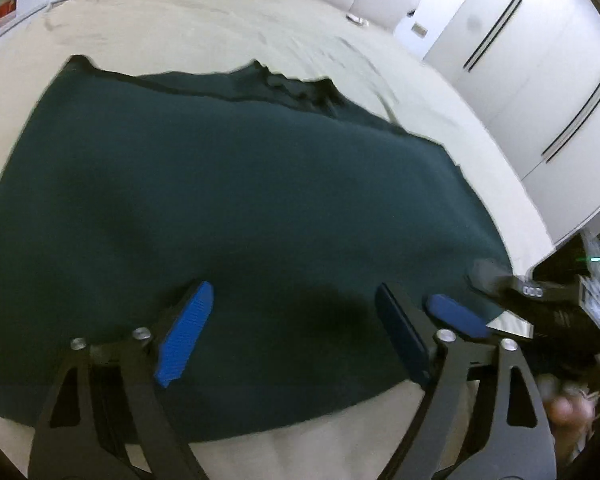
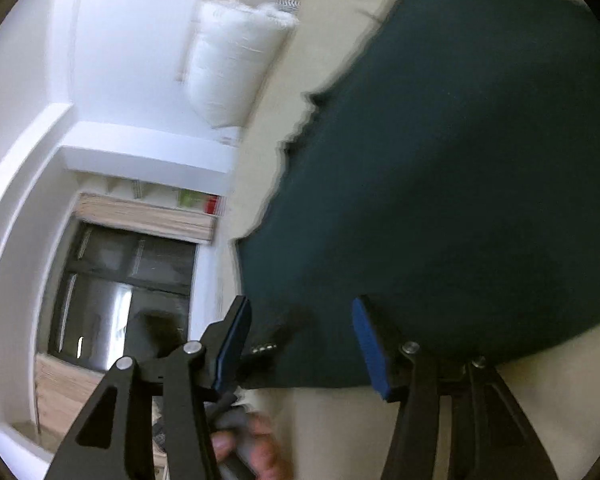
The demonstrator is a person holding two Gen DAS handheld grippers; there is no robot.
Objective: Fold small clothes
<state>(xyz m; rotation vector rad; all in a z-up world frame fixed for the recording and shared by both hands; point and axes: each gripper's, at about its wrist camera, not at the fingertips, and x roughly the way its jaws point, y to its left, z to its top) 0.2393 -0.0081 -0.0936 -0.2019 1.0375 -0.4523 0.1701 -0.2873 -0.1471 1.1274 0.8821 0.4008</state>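
Beige bed [image 1: 228, 32] carried dark green garment [image 1: 236, 200], long axis 9-to-3, near hem under both open, empty hand-held grippers, left [image 1: 292, 328], right [image 2: 300, 344].

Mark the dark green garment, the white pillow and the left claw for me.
Dark green fabric garment [image 1: 240, 184], left wrist view, middle of its flat top layer.
White puffy pillow [image 2: 232, 60], right wrist view, centre of its body.
Left claw [image 1: 296, 300], left wrist view, midway between its blue-padded fingertips.

A home bedroom; bed [image 1: 228, 32], pillow [image 2: 236, 68], white wardrobe [image 1: 540, 80].
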